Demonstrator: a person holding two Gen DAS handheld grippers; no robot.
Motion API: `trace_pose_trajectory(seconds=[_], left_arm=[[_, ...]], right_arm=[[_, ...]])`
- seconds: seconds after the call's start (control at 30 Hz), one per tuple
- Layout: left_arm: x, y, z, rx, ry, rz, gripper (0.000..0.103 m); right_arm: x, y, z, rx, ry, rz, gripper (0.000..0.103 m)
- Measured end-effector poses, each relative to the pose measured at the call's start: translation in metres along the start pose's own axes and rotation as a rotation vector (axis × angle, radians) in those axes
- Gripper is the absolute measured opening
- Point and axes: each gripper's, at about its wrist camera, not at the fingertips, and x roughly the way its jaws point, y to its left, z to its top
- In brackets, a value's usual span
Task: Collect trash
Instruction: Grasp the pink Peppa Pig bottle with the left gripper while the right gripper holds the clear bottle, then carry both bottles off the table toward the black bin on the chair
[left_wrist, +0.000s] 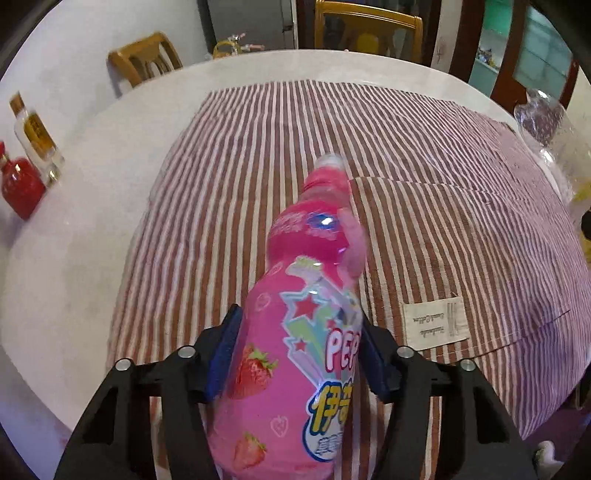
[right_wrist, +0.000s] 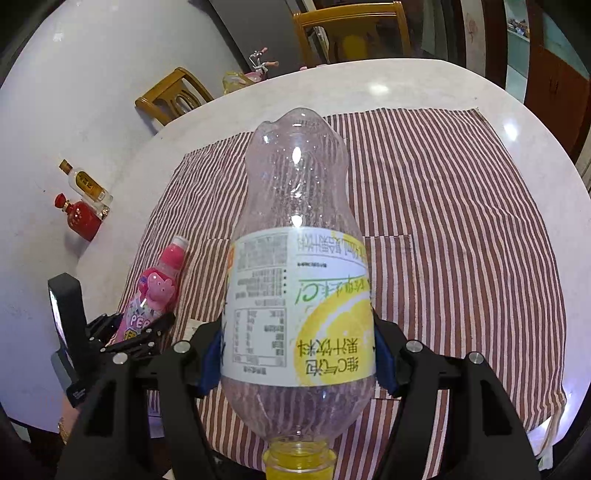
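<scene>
My left gripper (left_wrist: 299, 343) is shut on a pink strawberry drink bottle (left_wrist: 295, 332), held above the striped cloth (left_wrist: 424, 221) with its cap pointing away. The same pink bottle (right_wrist: 155, 291) and the left gripper (right_wrist: 136, 332) show at the left of the right wrist view. My right gripper (right_wrist: 299, 354) is shut on a clear empty plastic bottle with a yellow lemon label (right_wrist: 299, 266), held upside down with its yellow neck toward the camera. The clear bottle's base (left_wrist: 543, 122) shows at the right edge of the left wrist view.
A round white table (right_wrist: 424, 81) carries the red-and-white striped cloth (right_wrist: 461, 221). A red bottle (right_wrist: 79, 218) and a clear bottle with a gold label (right_wrist: 86, 184) stand at the table's left edge by the wall. Wooden chairs (right_wrist: 173, 96) stand behind the table.
</scene>
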Motion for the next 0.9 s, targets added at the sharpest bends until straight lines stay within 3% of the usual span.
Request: trace_pose_trajectory(seconds=[0.1,0.27,0.67,0.9], left_arm=[[-0.003,0.0,0.0,-0.022,-0.003,-0.04,0.053],[-0.025,0.005,0.013,-0.04,-0.059,-0.044,0.052],[-0.123,-0.029,0.042,0.022,-0.298,-0.089,0.052],[-0.154,-0.057,0.055,0.082,-0.378,-0.152,0.052]], right_arm=[[-0.001,0.002,-0.001,-0.001,0.0,0.002,0.064],[-0.004,0.0,0.0,0.004,-0.008,-0.002,0.064],[-0.01,-0.005,0.0,0.014,-0.023,-0.011,0.064],[-0.025,-0.01,0.001,0.025,-0.058,-0.032,0.064]])
